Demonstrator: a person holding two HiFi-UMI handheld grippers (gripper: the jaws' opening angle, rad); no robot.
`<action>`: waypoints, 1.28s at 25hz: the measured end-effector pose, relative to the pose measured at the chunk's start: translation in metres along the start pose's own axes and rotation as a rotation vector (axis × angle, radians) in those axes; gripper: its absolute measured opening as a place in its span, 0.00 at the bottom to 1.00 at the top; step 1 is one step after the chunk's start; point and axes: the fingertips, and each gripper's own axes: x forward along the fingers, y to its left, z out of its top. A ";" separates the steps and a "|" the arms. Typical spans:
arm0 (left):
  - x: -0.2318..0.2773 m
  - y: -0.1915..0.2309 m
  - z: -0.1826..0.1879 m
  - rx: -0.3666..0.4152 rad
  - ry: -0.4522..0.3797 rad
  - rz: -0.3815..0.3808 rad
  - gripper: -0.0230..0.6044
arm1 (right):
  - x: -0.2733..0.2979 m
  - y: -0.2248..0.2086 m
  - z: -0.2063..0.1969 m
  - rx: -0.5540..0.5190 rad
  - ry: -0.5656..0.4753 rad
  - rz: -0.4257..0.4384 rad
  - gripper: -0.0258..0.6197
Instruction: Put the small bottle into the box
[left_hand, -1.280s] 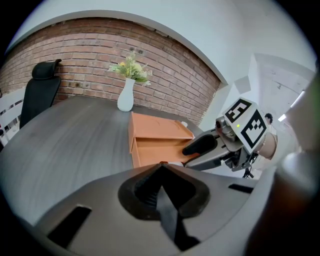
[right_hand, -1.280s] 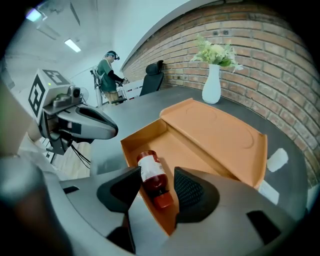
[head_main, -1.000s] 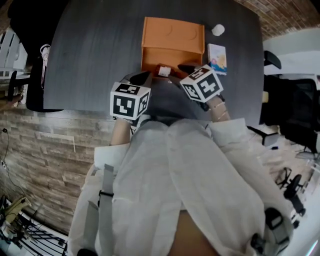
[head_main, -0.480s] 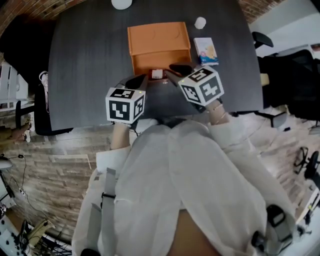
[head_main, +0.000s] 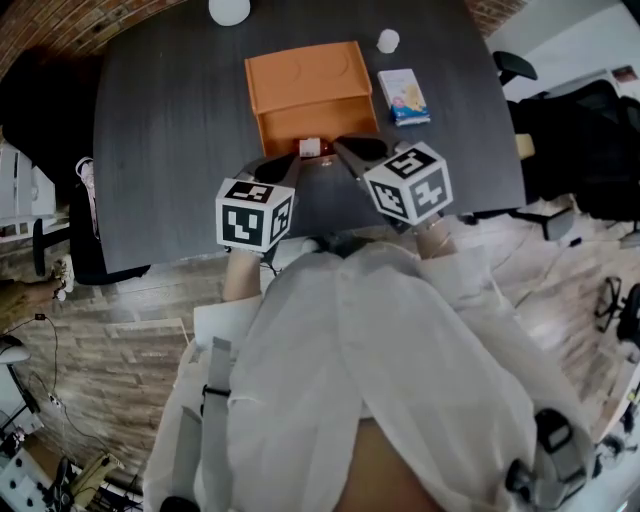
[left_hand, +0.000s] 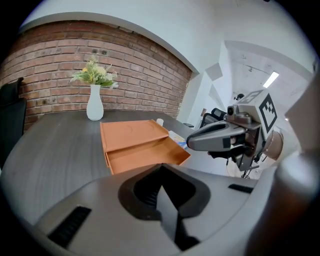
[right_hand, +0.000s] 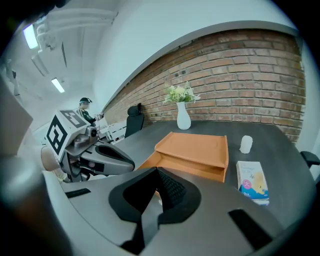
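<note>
Since a second ago the right gripper (head_main: 340, 147) has gone from wide open to fully closed, and the head camera has swung so that the table (head_main: 170, 120) sits higher in view, with a white vase (head_main: 229, 9) now at its far edge. It is a dark grey, matt, faintly grained table with rounded corners, standing on a wood-plank floor (head_main: 130, 330), with black chairs (head_main: 580, 150) to the right. The gripper views show a red brick wall (left_hand: 125, 65) behind the table and pale flowers in the vase. An orange box (head_main: 303, 75) lies in the middle. It is smooth and rectangular, with a flat top and a shallow open tray on the near side. Right of it lie a small printed packet (head_main: 404, 96) and, farther back, a stubby white jar (head_main: 388, 41). The right gripper's ribbed black pads meet with nothing between them, and they touch nothing. The left gripper (head_main: 290, 162) also has its jaws together and empty, just short of the tray. The bottle (head_main: 310, 147), tiny and pale with a red end, lies on its side at the tray's near edge between the two gripper tips, clear of both. Whether it rests inside the front wall cannot be made out. Each gripper carries a white cube with black square markers, and the person's white sleeves fill the lower head view.
</note>
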 end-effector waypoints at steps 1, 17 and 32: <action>0.001 -0.001 0.000 0.001 0.000 -0.003 0.04 | -0.001 -0.001 -0.002 0.002 0.000 -0.005 0.05; 0.018 -0.014 0.003 0.015 0.043 -0.031 0.04 | -0.004 -0.010 -0.014 0.033 0.016 -0.006 0.04; 0.030 -0.010 -0.003 -0.010 0.083 -0.041 0.04 | 0.005 -0.017 -0.018 0.033 0.040 0.015 0.04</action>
